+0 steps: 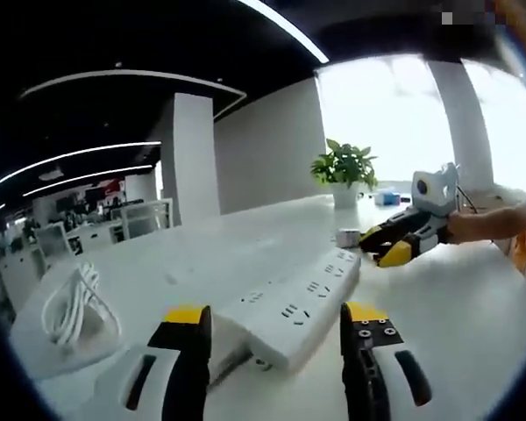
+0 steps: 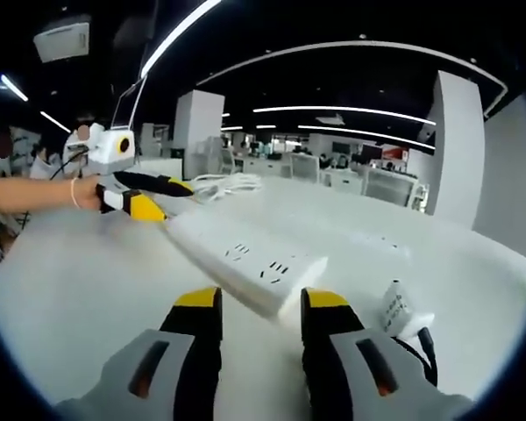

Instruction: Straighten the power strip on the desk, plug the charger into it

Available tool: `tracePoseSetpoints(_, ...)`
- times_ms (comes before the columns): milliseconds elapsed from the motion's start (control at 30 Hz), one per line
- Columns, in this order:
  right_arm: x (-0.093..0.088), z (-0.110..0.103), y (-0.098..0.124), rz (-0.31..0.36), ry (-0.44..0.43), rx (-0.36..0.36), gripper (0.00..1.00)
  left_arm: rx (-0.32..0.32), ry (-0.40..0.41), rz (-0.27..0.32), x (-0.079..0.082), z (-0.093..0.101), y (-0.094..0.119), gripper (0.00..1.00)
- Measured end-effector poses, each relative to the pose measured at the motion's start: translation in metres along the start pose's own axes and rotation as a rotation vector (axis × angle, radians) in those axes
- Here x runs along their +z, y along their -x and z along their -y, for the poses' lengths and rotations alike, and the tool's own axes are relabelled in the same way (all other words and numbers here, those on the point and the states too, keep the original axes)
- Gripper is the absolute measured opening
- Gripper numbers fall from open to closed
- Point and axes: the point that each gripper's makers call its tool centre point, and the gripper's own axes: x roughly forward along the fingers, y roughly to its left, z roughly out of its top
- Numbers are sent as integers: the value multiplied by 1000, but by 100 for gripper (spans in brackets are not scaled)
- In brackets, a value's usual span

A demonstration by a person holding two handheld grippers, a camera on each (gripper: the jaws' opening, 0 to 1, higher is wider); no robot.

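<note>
**Power strip held at both ends above the desk**

In the left gripper view, the white power strip (image 1: 302, 303) is seen stretching away from the camera across the white desk (image 1: 456, 324). Its near end sits between the spread jaws of the left gripper (image 1: 276, 320), and whether the jaws press on it cannot be told. At the far end, the right gripper (image 1: 387, 248) is seen coming in from the right, its yellow-tipped jaws closed around the strip's end, with a person's hand (image 1: 486, 224) behind it. A small white charger (image 1: 347, 237) lies on the desk just beside that far end. A coil of white cable (image 1: 70, 307) rests at the left, and a potted plant (image 1: 344, 171) stands further back.

In the right gripper view, the strip (image 2: 245, 259) is seen end-on, its near end between the jaws of the right gripper (image 2: 261, 307). The left gripper (image 2: 153, 197) is at the strip's far end. The charger (image 2: 399, 309) lies on the desk (image 2: 70, 281) just right of the jaws, its dark cord trailing beside it.
</note>
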Motion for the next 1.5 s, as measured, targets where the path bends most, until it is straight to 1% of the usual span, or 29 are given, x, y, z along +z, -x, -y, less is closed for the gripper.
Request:
tracePoseSetpoints(33,3,-1,0,8,15,5,37,1,-2,21,4,3,1,62)
tracePoseSetpoints(67,3,-1,0,10,27,5,38,2,-3,29,6,3,2,63)
tracePoseSetpoints(100,5,-4,2,14,54,-2,39,13,-15,45,9,4,2,67)
tracePoseSetpoints(133,5,-4,3,18,62,-5,40,24,-23,60,12,4,2,70)
tracePoseSetpoints(233,9,-7,5,34,71,-6,42,41,-41,85,19,7,5,76)
tracePoseSetpoints(267,12,-9,7,50,71,-6,44,51,-53,102,24,9,7,78)
tracePoseSetpoints(333,16,-9,9,64,78,-7,46,62,-61,130,29,12,9,85)
tracePoseSetpoints(400,20,-9,10,80,90,-17,49,85,-68,157,33,13,11,93)
tracePoseSetpoints(467,27,-8,13,108,102,-26,52,95,-68,179,35,15,13,96)
tracePoseSetpoints(600,35,-7,18,137,104,-38,56,101,-44,211,39,18,16,97)
tracePoseSetpoints(700,39,-5,21,159,101,-41,59,106,-22,248,45,21,20,98)
tracePoseSetpoints(733,40,-4,22,170,92,-38,61,117,-19,278,49,22,22,99)
tracePoseSetpoints(800,41,-6,24,179,80,-31,65,124,-20,281,50,23,24,99)
tracePoseSetpoints(867,41,-10,23,188,53,2,70,137,-21,296,52,24,26,99)
tracePoseSetpoints(900,40,-13,22,185,47,18,72,133,-18,303,52,25,27,99)
tracePoseSetpoints(967,37,-16,23,176,58,39,75,136,-16,306,52,29,29,99)
tracePoseSetpoints(1067,36,-15,27,173,78,34,81,141,-32,308,51,34,35,99)
tracePoseSetpoints(1100,37,-14,29,175,89,28,85,143,-37,313,52,35,37,99)
tracePoseSetpoints(1167,40,-9,34,195,98,6,100,139,-29,335,54,38,43,99)
tracePoseSetpoints(1200,43,-4,40,215,89,-28,99,141,-22,348,56,40,46,99)
tracePoseSetpoints(1233,48,0,43,239,98,-49,100,142,-24,355,57,40,47,99)
tracePoseSetpoints(1400,55,12,61,265,101,-69,100,159,-60,377,59,43,55,99)
tracePoseSetpoints(1433,56,13,65,267,117,-74,100,161,-63,378,59,44,56,99)
tracePoseSetpoints(1500,55,14,71,264,189,-85,100,163,-67,382,58,45,57,99)
